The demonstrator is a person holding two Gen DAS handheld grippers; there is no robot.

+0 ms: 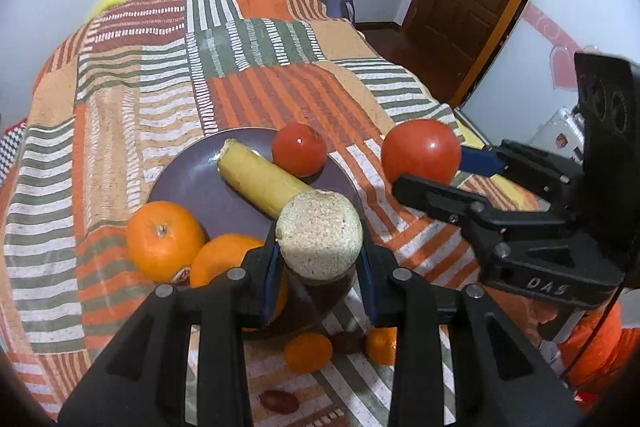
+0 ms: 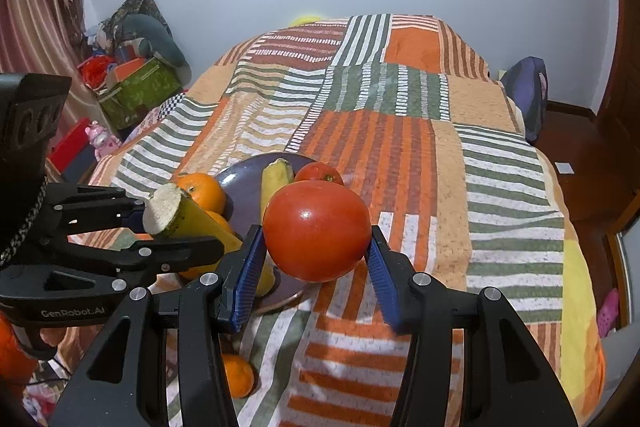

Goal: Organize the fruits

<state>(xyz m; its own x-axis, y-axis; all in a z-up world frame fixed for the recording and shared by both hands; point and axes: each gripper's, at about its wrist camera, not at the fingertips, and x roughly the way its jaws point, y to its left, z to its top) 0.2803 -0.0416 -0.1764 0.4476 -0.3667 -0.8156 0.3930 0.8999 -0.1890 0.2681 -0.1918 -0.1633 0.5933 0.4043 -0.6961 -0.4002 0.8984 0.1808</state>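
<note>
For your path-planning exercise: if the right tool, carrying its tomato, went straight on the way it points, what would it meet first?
Probably the smaller red tomato on the round purple plate, right behind the large red tomato held in the right tool; depth is unclear.
</note>
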